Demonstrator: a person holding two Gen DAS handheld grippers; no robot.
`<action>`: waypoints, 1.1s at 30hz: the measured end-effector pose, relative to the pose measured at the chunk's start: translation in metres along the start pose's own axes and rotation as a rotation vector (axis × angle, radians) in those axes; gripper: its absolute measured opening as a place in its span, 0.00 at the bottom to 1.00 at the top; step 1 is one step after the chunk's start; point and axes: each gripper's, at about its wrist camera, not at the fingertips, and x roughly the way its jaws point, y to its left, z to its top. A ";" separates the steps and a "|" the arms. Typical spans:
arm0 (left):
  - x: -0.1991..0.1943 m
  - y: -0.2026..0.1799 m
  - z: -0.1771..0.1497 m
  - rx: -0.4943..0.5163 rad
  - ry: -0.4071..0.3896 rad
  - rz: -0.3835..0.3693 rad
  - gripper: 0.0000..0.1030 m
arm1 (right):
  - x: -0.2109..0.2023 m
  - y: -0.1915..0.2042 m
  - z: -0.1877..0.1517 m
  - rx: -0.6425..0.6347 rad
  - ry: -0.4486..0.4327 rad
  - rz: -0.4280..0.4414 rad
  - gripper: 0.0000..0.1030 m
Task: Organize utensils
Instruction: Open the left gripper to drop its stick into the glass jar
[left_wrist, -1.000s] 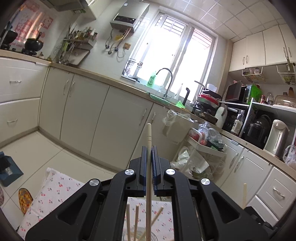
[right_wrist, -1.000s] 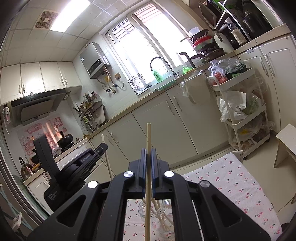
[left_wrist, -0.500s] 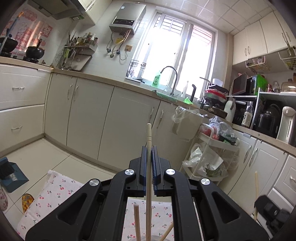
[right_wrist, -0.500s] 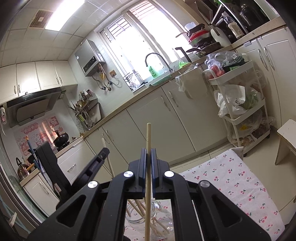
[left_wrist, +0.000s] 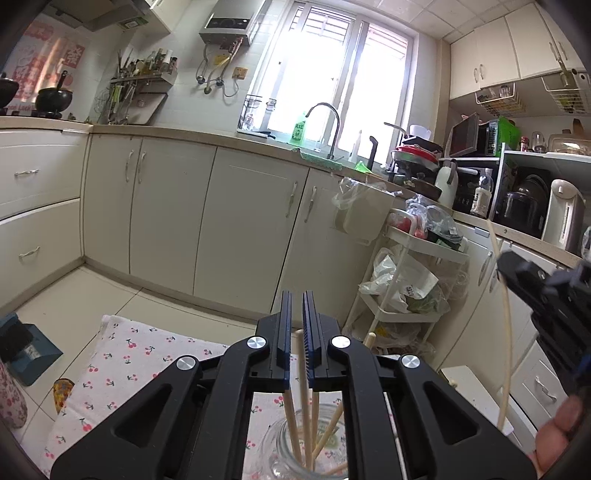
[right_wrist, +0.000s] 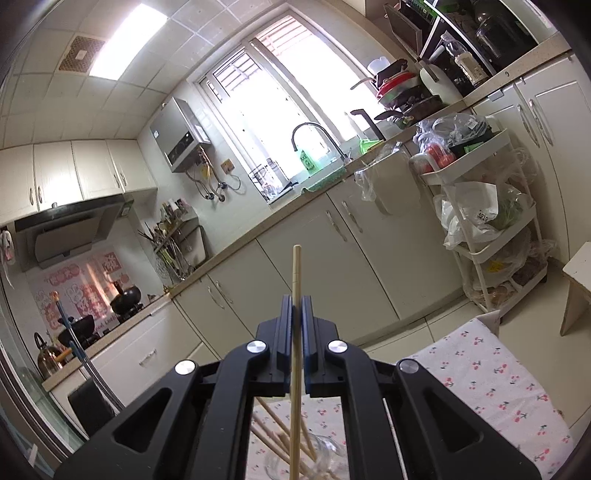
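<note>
In the left wrist view my left gripper (left_wrist: 297, 295) hangs just above a glass jar (left_wrist: 291, 452) that holds several wooden chopsticks (left_wrist: 301, 398). Its jaws are all but shut, with a narrow slit between the pads and nothing pinched. One chopstick's top shows low in that slit and its shaft runs down into the jar. My right gripper (right_wrist: 297, 301) is shut on an upright chopstick (right_wrist: 296, 269), above and just left of the jar (right_wrist: 328, 456). It also shows at the far right as the right gripper (left_wrist: 546, 295), with its chopstick (left_wrist: 506, 339) and a hand (left_wrist: 554, 439).
The jar stands on a cherry-print cloth (left_wrist: 122, 369) over a low table. Beyond it are cream kitchen cabinets (left_wrist: 240, 221) and a white trolley (left_wrist: 406, 266) full of bags. A white stool (right_wrist: 580, 273) stands to the right, a blue box (left_wrist: 26, 354) on the floor to the left.
The chopstick that stood up between the left jaws has slid down into the jar while the left gripper sank. The right gripper moved sideways toward the jar, still holding its chopstick.
</note>
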 end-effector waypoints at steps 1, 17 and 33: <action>-0.004 0.002 0.001 0.001 0.000 0.000 0.09 | 0.001 0.004 0.001 0.004 -0.006 0.004 0.06; -0.076 0.064 -0.001 -0.136 0.011 0.042 0.41 | 0.052 0.044 -0.038 -0.101 -0.097 -0.160 0.05; -0.074 0.082 -0.012 -0.165 0.064 0.059 0.47 | 0.052 0.074 -0.082 -0.376 -0.115 -0.175 0.06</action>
